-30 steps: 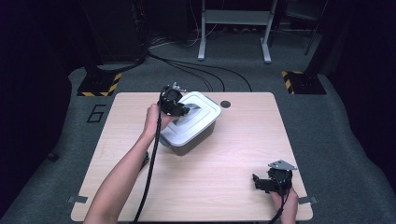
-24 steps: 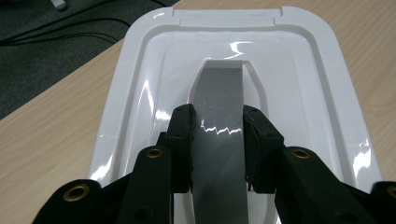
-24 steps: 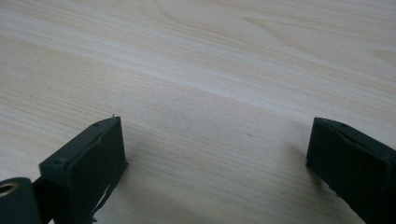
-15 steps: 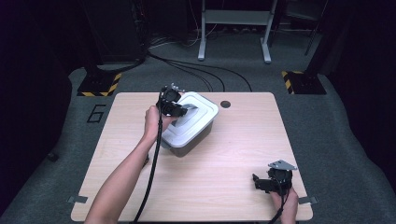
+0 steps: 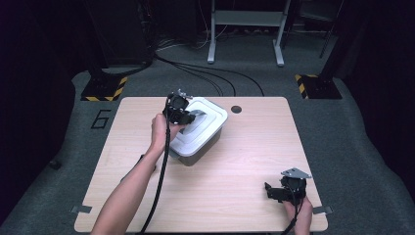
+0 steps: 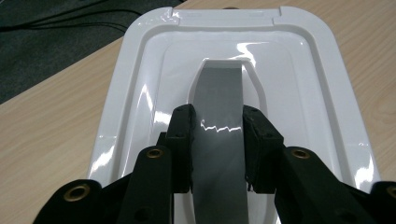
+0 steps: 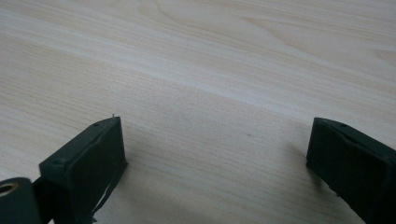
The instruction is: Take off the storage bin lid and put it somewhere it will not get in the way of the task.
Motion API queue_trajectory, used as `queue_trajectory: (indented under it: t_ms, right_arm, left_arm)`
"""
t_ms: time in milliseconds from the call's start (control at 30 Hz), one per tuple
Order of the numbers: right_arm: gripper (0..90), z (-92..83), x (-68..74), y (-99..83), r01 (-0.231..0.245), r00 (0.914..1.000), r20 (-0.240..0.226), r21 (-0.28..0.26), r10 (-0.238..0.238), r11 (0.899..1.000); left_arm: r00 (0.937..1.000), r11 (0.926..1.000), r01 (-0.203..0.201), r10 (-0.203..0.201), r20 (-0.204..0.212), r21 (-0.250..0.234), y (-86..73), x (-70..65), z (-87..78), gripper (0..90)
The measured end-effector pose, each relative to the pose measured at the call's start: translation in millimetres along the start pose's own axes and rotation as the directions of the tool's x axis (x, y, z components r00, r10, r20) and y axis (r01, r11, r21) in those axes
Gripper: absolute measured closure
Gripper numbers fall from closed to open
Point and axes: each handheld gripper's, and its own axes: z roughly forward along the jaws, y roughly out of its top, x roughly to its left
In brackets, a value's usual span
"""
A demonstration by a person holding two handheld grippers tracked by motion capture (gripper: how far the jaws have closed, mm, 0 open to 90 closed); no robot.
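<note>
Two grippers are at work, but one carries the job: the left gripper has its fingers closed on the grey handle set in the white lid of the grey storage box. The box sits on the far-left part of the counter, turned at an angle to its edges. By the look of it, the grasp is made, while the lid sits on the box all round, so lifting or moving is left to do. The right gripper rests near the counter's near-right corner, fingers spread wide with nothing between them. Bare wood lies to the right and in front of the box, giving plenty of room. Less room remains behind it, where the far edge and a dark round hole are near.
</note>
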Motion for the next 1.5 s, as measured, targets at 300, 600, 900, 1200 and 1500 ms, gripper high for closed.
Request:
queue_trajectory:
  t_ms: [300,600,900,1200,1500]
  right_arm:
    - [3.6,0.0,0.0,0.0,0.0,1.0,0.0,0.0,0.0,1.0]
    - [3.6,0.0,0.0,0.0,0.0,1.0,0.0,0.0,0.0,1.0]
    - [3.6,0.0,-0.1,0.1,0.0,1.0,0.0,0.0,0.0,1.0]
    - [3.6,0.2,0.7,0.3,-0.013,0.9999,-0.002,-0.006,0.013,1.0]
    - [3.6,0.1,0.8,0.3,-0.015,0.9999,-0.003,-0.005,0.015,1.0]
  left_arm:
    - [0.9995,0.9985,-0.031,0.031,0.002,-0.045,5.9,-0.7,-17.0,67.3]
    - [0.9998,0.9963,-0.019,0.018,-0.007,-0.084,11.5,13.3,-36.4,67.4]
    - [0.9992,0.9935,-0.009,0.004,-0.04,-0.114,14.9,27.0,-51.9,67.4]
    - [0.9967,0.9909,0.014,-0.024,-0.078,-0.134,13.5,44.5,-62.3,67.3]
    - [0.991,0.9878,0.053,-0.07,-0.114,-0.146,10.8,67.7,-69.6,67.3]
